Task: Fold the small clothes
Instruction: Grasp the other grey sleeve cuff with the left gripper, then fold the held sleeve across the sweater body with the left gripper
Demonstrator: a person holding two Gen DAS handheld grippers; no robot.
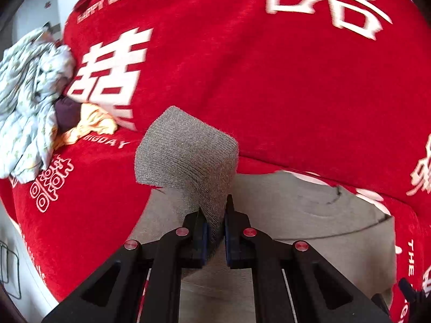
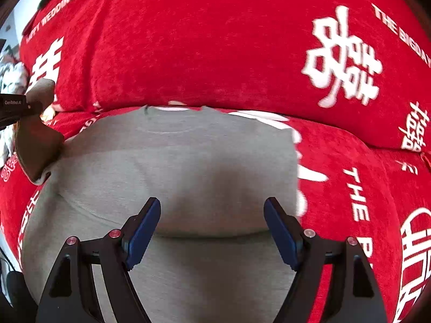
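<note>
A grey knit garment (image 2: 175,167) lies spread on a red sofa cover (image 2: 215,48) with white lettering. My left gripper (image 1: 215,210) is shut on the garment's grey sleeve (image 1: 188,150), which stands lifted above the cloth with its cuff end sticking up. In the right wrist view that lifted sleeve (image 2: 37,145) shows at the left edge, with the left gripper's black body above it. My right gripper (image 2: 212,210) hovers open over the garment's body, with nothing between its blue pads (image 2: 142,231).
A crumpled pale floral cloth (image 1: 29,102), a dark purple item (image 1: 66,114) and a yellow piece (image 1: 91,126) are heaped on the sofa's left side. The red backrest cushion (image 1: 269,67) rises behind the garment. A white wall (image 1: 35,2) shows at the far left.
</note>
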